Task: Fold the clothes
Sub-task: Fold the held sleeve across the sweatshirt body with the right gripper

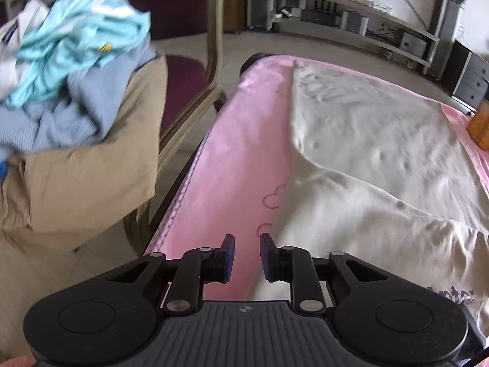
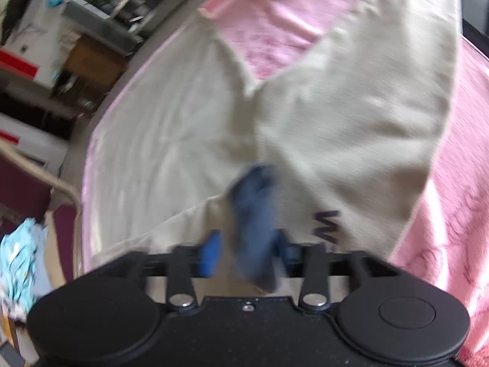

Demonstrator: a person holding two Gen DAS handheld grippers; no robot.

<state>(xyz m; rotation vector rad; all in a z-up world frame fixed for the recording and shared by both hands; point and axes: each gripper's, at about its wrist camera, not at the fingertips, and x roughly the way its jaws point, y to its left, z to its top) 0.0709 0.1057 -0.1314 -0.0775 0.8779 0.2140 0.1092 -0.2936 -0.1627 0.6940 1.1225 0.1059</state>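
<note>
A cream garment (image 1: 366,140) lies spread over the pink cloth (image 1: 238,153) on the table, reaching from the near edge towards the far side. The left gripper (image 1: 247,252) hangs over the pink cloth just left of the garment's left edge, its fingers apart with nothing between them. The right gripper (image 2: 249,255) is at the garment's near end, beside some dark lettering (image 2: 325,226); a blurred blue strip (image 2: 255,223) sits between its fingers, likely a trim or lining of the garment, and the fingers seem to be closed on it, though the smear makes that hard to swear to. To the left, a pile of clothes (image 1: 70,70) waits on a chair (image 1: 195,98).

What worries me is that only one side looks held. If the right lifts to fold while the left stays empty, the garment could twist and drag, the fold landing crooked. The pink cloth could also bunch up if the left pinches it along with the garment's edge. An orange thing (image 1: 481,125) at the far right could catch the fabric.
</note>
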